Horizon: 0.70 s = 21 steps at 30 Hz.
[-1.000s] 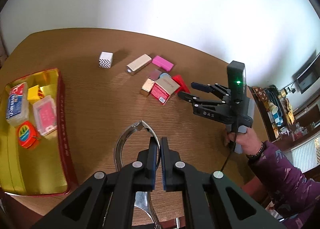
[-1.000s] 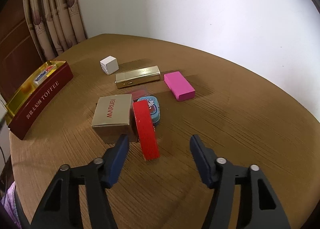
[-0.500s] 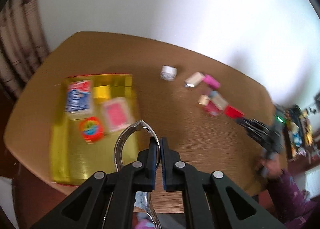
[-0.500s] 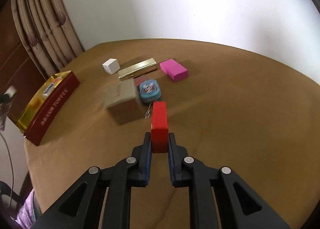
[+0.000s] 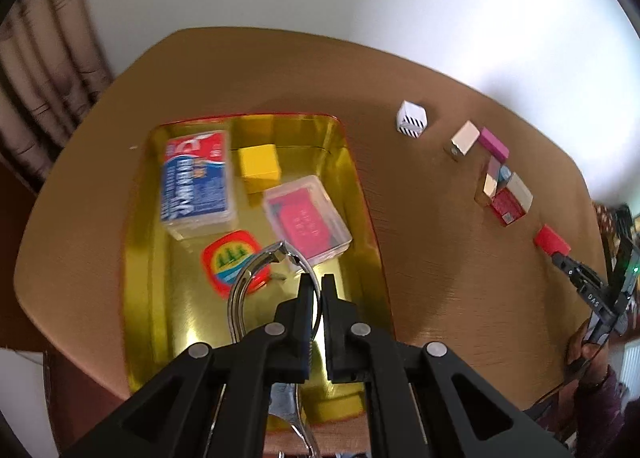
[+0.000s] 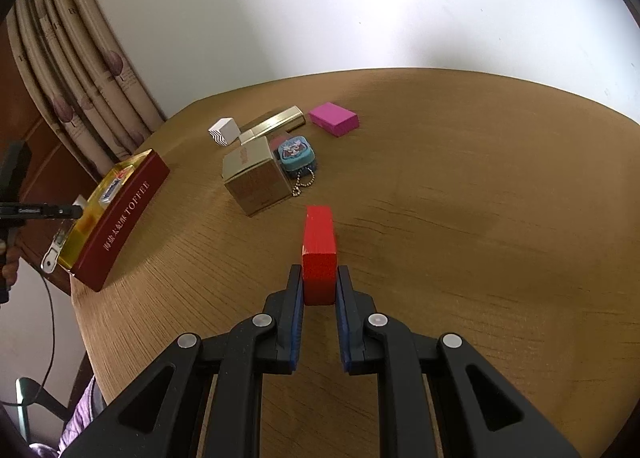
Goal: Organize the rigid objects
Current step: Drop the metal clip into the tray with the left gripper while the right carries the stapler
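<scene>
A: Where is the red block [image 6: 319, 250] just now?

B: Your right gripper [image 6: 319, 286] has it clamped, one blue pad on each long side, with the block pointing forward out of the fingers. It looks lifted off the wooden table [image 6: 480, 218], though how far I cannot tell. From the left wrist camera the same block [image 5: 552, 240] shows at the tip of that gripper [image 5: 560, 256], which reaches in from the table's right edge, your hand [image 5: 580, 350] low behind it.

A: And my left?

B: Your left gripper [image 5: 316, 290] is pinched together on a shiny metal clip [image 5: 256, 274], whose curved loop sticks out ahead and to the left of the fingers. You are holding it above the gold tin [image 5: 140, 258], tilted down toward the tin's floor. Under it lie a round red and yellow tin [image 5: 224, 258], a clear case with red cards [image 5: 306, 216], a blue and white pack [image 5: 196, 182] and a yellow cube [image 5: 259, 166].

A: What remains on the table?

B: Ahead of the red block sit a tan carton [image 6: 256, 178], a teal tin with a bead chain [image 6: 296, 154], a long gold box [image 6: 276, 122], a pink box [image 6: 334, 118] and a white striped cube [image 6: 223, 131]. The tin's red wall reads TOFFEE.
</scene>
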### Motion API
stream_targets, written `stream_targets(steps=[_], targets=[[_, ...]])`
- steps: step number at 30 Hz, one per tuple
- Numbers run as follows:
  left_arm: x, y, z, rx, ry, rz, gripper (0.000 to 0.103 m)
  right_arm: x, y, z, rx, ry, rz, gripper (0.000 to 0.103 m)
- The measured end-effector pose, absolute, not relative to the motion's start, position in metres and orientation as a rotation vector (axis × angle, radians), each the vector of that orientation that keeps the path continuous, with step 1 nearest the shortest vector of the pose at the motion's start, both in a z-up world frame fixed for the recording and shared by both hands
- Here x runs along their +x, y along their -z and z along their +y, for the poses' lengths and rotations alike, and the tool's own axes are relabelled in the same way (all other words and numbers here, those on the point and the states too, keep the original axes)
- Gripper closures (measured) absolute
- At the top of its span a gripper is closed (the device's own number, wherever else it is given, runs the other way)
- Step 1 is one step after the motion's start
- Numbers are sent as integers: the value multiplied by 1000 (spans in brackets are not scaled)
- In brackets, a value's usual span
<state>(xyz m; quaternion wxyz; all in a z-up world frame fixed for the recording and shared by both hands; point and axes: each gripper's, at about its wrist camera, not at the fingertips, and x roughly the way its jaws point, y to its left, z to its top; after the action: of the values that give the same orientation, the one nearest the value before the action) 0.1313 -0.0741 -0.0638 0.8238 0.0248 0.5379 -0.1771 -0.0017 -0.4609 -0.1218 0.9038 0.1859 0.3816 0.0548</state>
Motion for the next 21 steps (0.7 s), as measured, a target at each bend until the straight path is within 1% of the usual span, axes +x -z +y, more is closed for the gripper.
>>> stream_targets(steps=[4, 10, 12, 13, 21], targets=[[148, 77, -84, 46, 417, 1180, 99, -2, 123, -463, 394, -108, 795, 89], [161, 84, -95, 83, 432, 1189, 96, -3, 126, -463, 400, -106, 820, 89], [162, 84, -97, 83, 430, 1191, 89, -3, 128, -462, 400, -111, 833, 89], [162, 83, -98, 88, 419, 1194, 83, -2, 129, -461, 399, -113, 843, 89], [124, 57, -90, 3, 416, 1089, 83, 7, 133, -459, 399, -113, 892, 86]])
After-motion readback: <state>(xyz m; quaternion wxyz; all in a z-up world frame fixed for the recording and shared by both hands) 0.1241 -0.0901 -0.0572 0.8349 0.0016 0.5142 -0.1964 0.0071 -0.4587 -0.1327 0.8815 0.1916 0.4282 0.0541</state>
